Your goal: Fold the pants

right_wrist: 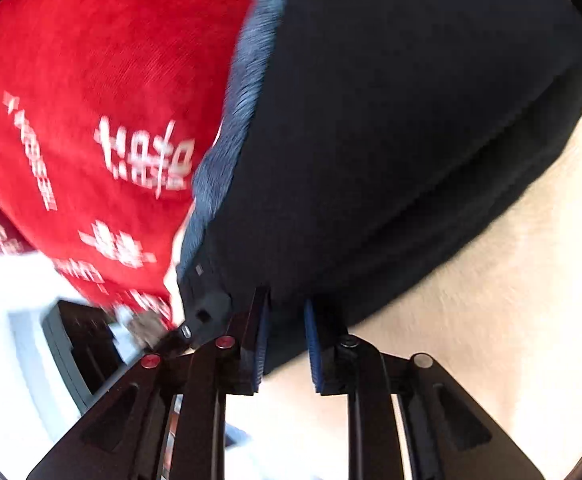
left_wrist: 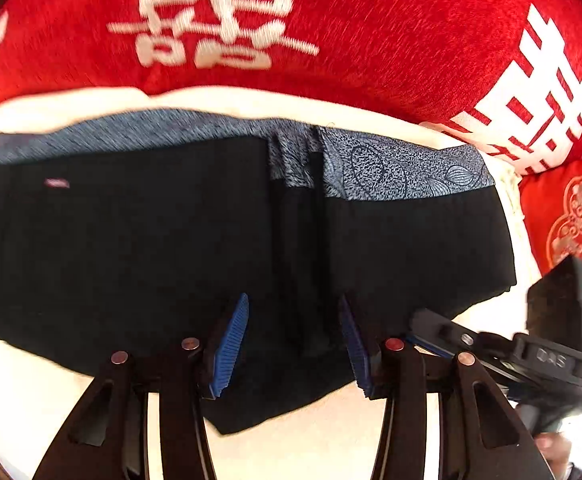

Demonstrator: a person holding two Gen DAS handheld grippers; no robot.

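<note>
Black pants (left_wrist: 139, 248) with a grey patterned waistband (left_wrist: 403, 172) lie folded on a cream sheet (left_wrist: 311, 432), the waistband at twelve o'clock against a red blanket (left_wrist: 391, 40) lettered in white. The left gripper (left_wrist: 295, 344) hangs over the pants' six o'clock edge, blue pads (left_wrist: 231, 344) spread and gripping nothing; the right gripper (right_wrist: 287, 344) stands at the pants' corner, at four o'clock in the left view, its jaws narrowly parted with cloth between them, though blur hides whether the pads pinch it.

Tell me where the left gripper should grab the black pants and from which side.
Grip the pants at the near hem edge, coming from above on the near side: the left gripper already hangs open over it, and that layered edge lies free on the cream surface.
</note>
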